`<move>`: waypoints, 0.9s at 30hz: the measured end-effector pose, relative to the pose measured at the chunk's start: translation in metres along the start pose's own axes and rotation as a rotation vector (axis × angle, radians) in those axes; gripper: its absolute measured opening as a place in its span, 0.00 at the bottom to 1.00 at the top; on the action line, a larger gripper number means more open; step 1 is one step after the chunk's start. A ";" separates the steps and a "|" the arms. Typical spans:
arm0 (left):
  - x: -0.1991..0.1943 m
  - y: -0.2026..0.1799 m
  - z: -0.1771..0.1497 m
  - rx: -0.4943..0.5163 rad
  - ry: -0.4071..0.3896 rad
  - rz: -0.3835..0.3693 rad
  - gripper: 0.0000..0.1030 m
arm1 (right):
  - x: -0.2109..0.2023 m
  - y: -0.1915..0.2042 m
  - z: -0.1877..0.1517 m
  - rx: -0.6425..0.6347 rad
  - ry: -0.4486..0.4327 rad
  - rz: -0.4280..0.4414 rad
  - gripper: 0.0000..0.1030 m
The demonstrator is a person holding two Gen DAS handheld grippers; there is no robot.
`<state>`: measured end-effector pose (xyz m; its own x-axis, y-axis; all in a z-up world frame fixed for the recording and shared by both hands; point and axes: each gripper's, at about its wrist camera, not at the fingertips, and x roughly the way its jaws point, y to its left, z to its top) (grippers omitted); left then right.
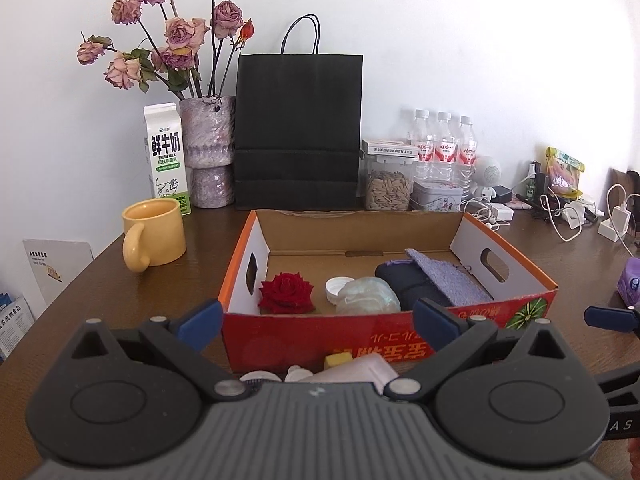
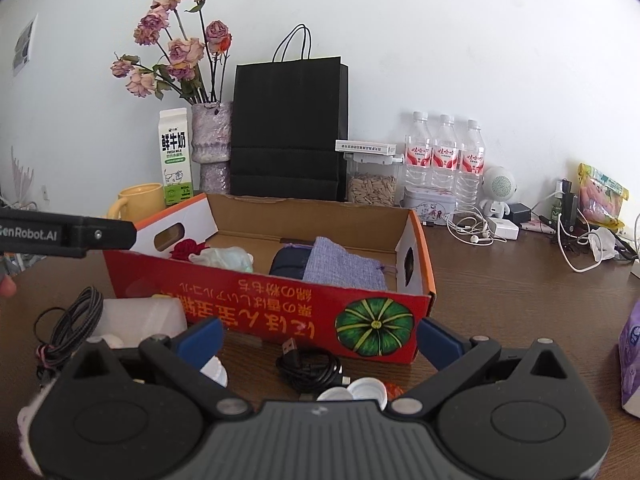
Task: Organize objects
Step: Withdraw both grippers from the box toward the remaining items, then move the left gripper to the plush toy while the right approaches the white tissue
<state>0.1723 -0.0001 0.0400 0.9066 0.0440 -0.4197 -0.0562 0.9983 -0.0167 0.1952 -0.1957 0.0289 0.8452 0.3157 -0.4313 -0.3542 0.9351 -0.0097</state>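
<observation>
A red cardboard box (image 1: 304, 336) (image 2: 256, 304) stands open on the brown table. Inside lie a red rose (image 1: 286, 293), a white cap (image 1: 338, 286), a pale crumpled bag (image 1: 370, 296), a dark pouch (image 1: 412, 286) and a lilac cloth bag (image 1: 448, 280) (image 2: 344, 266). My left gripper (image 1: 318, 320) is open in front of the box's near wall, holding nothing. My right gripper (image 2: 320, 338) is open above a coiled black USB cable (image 2: 310, 368) and white caps (image 2: 366, 390). A frosted plastic container (image 2: 140, 318) and a braided black cord (image 2: 68, 328) lie at the left.
Behind the box stand a yellow mug (image 1: 154, 234), a milk carton (image 1: 166, 158), a vase of dried roses (image 1: 208, 148), a black paper bag (image 1: 298, 132), a seed jar (image 1: 388, 186), three water bottles (image 1: 444, 148) and tangled chargers (image 1: 568, 216). A purple packet (image 2: 630, 360) lies right.
</observation>
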 end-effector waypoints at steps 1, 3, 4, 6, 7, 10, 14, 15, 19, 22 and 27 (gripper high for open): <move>-0.003 0.001 -0.002 -0.001 0.004 0.001 1.00 | -0.003 0.000 -0.002 0.000 0.004 0.000 1.00; -0.009 0.003 -0.007 -0.006 0.014 0.003 1.00 | -0.009 0.000 -0.008 0.002 0.015 -0.002 1.00; -0.011 0.003 -0.009 -0.008 0.019 0.003 1.00 | -0.012 0.000 -0.010 0.003 0.021 -0.003 1.00; -0.016 0.004 -0.014 -0.009 0.029 0.005 1.00 | -0.017 0.000 -0.016 0.005 0.030 -0.003 1.00; -0.019 0.005 -0.017 -0.009 0.035 0.003 1.00 | -0.021 0.000 -0.019 0.006 0.036 -0.002 1.00; -0.026 0.005 -0.024 -0.012 0.049 0.000 1.00 | -0.029 0.000 -0.025 0.005 0.051 -0.002 1.00; -0.036 0.005 -0.034 -0.011 0.071 -0.010 1.00 | -0.036 -0.001 -0.033 0.013 0.085 0.013 1.00; -0.038 0.005 -0.037 -0.011 0.076 -0.014 1.00 | -0.037 -0.001 -0.035 0.016 0.094 0.020 1.00; -0.046 0.005 -0.044 -0.010 0.088 -0.023 1.00 | -0.042 0.003 -0.043 0.013 0.118 0.028 1.00; -0.051 0.005 -0.051 -0.006 0.099 -0.032 1.00 | -0.045 0.005 -0.046 0.013 0.127 0.035 1.00; -0.055 0.008 -0.062 -0.011 0.129 -0.039 1.00 | -0.046 0.010 -0.049 0.007 0.142 0.043 1.00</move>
<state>0.0962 0.0030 0.0063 0.8467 -0.0012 -0.5321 -0.0268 0.9986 -0.0448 0.1332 -0.2090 0.0047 0.7639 0.3300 -0.5546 -0.3857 0.9224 0.0175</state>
